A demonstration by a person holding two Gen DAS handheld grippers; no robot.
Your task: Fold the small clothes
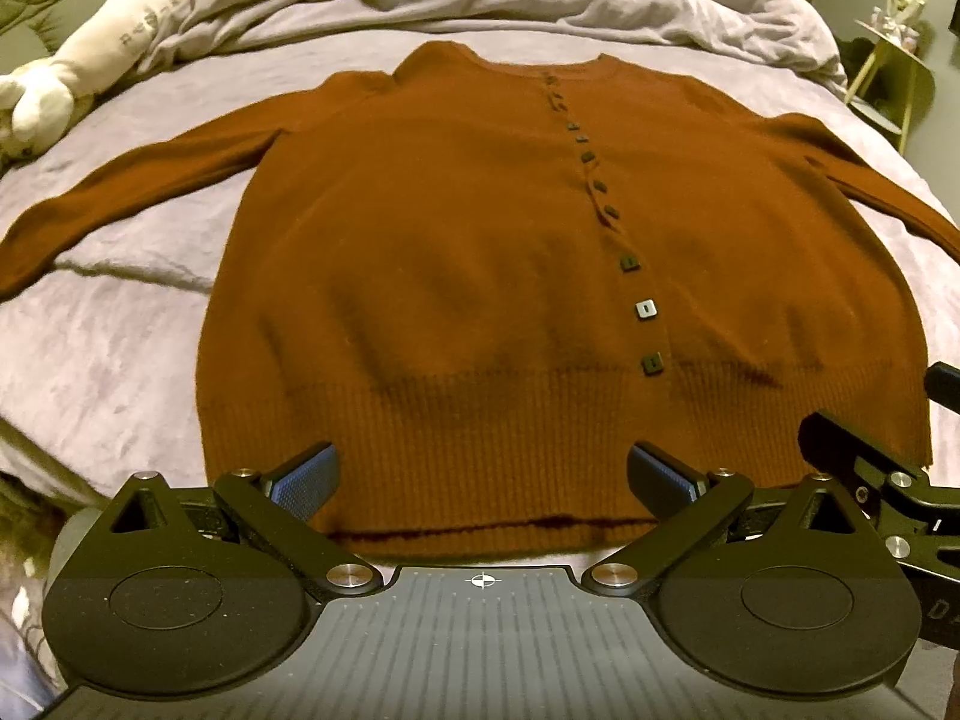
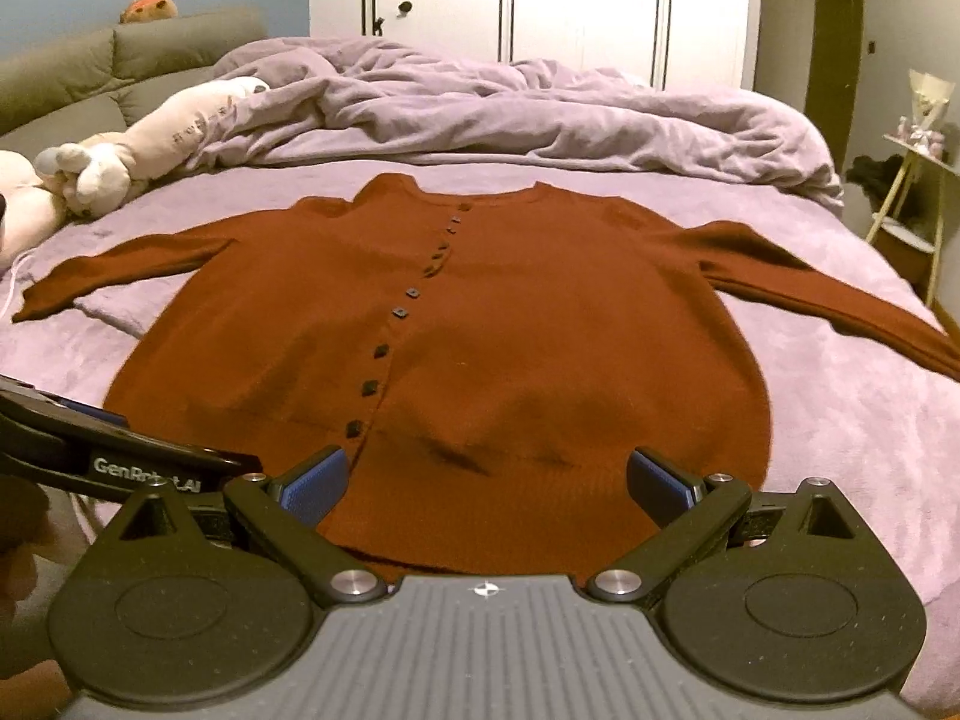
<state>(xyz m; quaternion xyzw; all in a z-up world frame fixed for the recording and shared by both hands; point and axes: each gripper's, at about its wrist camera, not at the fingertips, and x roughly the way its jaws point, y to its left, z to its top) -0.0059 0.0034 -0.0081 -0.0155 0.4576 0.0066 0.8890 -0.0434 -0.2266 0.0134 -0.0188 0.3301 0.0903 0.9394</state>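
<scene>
Cardigan [image 1: 480, 276] lies flat, sleeves spread, near the bed's [image 1: 120, 372] front edge; left gripper [image 1: 483, 477] and right gripper [image 2: 486, 480], both with jaws apart and empty, risk pinching the sheet or only one knit layer at the hem.

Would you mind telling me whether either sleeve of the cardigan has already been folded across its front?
No: the cardigan lies flat on the bed with both sleeves spread outward.

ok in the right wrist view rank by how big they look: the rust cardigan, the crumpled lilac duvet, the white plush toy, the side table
1. rust cardigan
2. lilac duvet, though it lies farther from the camera, so this order is unsure
3. white plush toy
4. side table, partly cut off at the edge
</scene>
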